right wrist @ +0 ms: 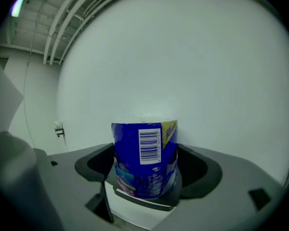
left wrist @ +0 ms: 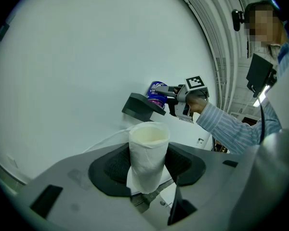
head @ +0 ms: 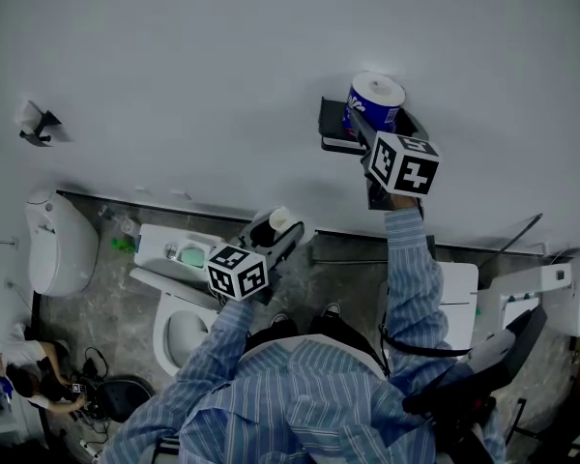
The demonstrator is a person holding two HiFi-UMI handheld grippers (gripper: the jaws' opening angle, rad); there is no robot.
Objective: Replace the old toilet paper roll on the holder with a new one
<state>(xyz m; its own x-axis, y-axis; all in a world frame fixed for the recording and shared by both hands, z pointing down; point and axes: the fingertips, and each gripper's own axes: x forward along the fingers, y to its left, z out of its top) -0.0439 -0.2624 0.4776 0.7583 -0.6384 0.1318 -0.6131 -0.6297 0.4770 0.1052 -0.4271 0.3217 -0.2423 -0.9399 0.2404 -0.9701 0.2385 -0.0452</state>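
while your right gripper (right wrist: 145,179) is held up at the wall, its jaws stand apart with the new roll (right wrist: 145,153) upright between them. the pads flank the blue wrapper closely on both sides without visibly squeezing it. the roll's barcode faces the camera, and its base rests on the dark shelf of the holder (head: 333,131), which juts from the white wall (head: 203,56). from the head view the roll sits on top of that shelf, white end up, just beyond the gripper's marker cube (head: 403,163).

your left gripper (left wrist: 148,170) is lower and nearer your body, clamped on the old roll (left wrist: 148,150). this is a slim white tube with only a thin layer of paper left, held upright between the ribbed pads, its open end pointing up. it is well apart from the holder, which shows beyond and above it in the left gripper view. below your left hand the toilet (head: 179,332) stands on the grey floor (head: 338,274).
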